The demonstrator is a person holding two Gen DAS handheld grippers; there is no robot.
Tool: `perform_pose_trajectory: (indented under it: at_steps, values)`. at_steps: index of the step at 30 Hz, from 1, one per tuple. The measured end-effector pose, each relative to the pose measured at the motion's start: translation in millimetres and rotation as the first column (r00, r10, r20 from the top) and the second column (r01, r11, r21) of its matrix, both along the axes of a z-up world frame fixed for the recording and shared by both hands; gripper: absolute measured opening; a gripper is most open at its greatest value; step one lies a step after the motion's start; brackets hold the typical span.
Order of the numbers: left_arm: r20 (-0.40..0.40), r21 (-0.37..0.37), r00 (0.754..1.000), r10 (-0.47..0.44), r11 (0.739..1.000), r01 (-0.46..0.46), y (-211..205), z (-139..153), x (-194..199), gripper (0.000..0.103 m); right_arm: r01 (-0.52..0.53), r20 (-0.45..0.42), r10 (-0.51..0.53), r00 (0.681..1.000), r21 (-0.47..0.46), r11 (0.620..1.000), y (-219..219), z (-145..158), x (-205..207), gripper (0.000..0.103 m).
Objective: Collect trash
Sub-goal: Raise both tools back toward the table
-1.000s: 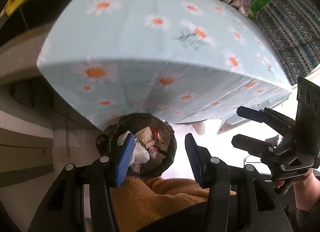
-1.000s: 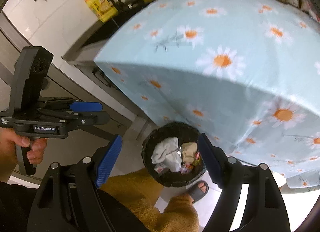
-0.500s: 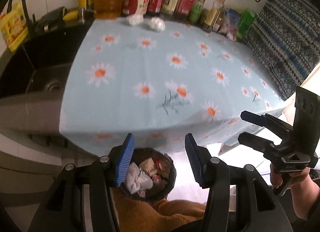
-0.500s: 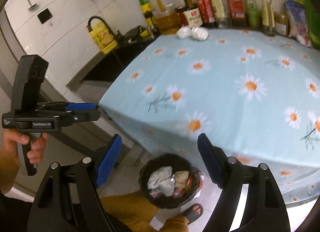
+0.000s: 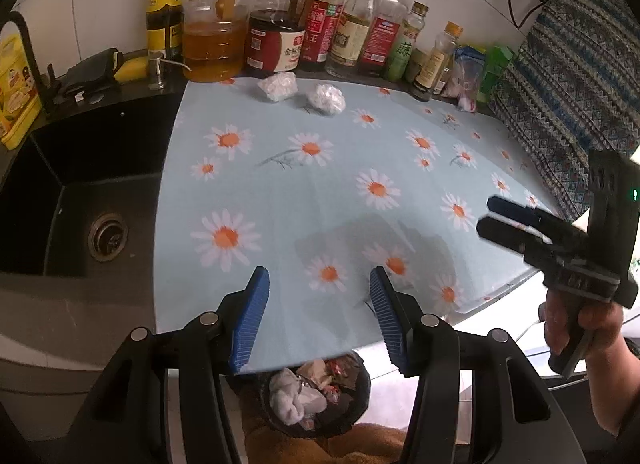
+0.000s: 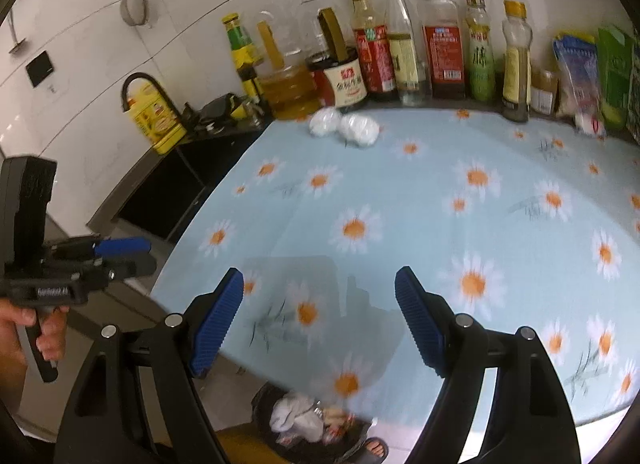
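Trash bin (image 5: 316,396): nearest to me, on the floor below the near edge of the tabletop, partly hidden under that edge; it holds crumpled white tissue and coloured wrappers.
Left gripper (image 5: 318,312): in my left hand, over the near edge of the tabletop; its blue pads stand apart with nothing between them, only cloth and bin showing through the gap.
Right gripper (image 6: 320,320): in my right hand, likewise over the near edge; its blue pads are spread wider, and nothing lies between them.
My hands: each wrist view catches the other hand on its handle, the right hand (image 5: 576,328) past the right edge, the left hand (image 6: 36,328) past the left edge.
Tabletop (image 5: 304,200): covered by a light-blue cloth printed with daisies; its middle is bare.
Left paper wad (image 5: 277,87): crumpled white, at the far edge of the tabletop, toward the far-left corner.
Right paper wad (image 5: 326,99): crumpled white, just beside the first; from the right wrist view the two look as if they touch.
Sink (image 5: 72,200): black, beside the left edge of the tabletop.
Bottles (image 5: 348,24): a row of oil and sauce bottles upright along the far edge, against the tiled wall, directly behind the wads.
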State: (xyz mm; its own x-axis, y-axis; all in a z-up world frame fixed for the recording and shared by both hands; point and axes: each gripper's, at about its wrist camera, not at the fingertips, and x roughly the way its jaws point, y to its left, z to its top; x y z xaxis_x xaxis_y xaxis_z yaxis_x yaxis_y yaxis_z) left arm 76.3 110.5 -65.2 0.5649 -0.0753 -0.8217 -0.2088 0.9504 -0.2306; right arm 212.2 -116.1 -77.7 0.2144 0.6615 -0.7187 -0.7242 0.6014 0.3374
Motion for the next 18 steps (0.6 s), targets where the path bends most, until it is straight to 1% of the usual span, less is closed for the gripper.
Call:
perform_pose_trajectory:
  at_steps: [7,13,14,15,18]
  values:
    - [0.014,-0.015,1.000,-0.020,1.000,0.020,36,1,24,0.051,0.036,0.018,-0.036,0.999,-0.040,0.999,46,1,42,0.078]
    - [0.016,-0.025,0.999,-0.033,0.999,0.033,70,-4,47,0.051,0.062,0.019,-0.060,0.998,-0.087,0.994,86,-10,76,0.078]
    - [0.016,-0.026,0.999,-0.034,0.999,0.034,74,-5,50,0.051,0.064,0.018,-0.063,0.998,-0.095,0.993,94,-13,83,0.078]
    - [0.015,-0.028,0.999,-0.036,0.999,0.037,80,-6,55,0.051,0.065,0.015,-0.063,0.998,-0.100,0.993,101,-15,89,0.082]
    - [0.008,-0.036,0.999,-0.040,0.999,0.040,96,-9,67,0.051,0.074,0.016,-0.073,0.997,-0.122,0.990,123,-24,109,0.083]
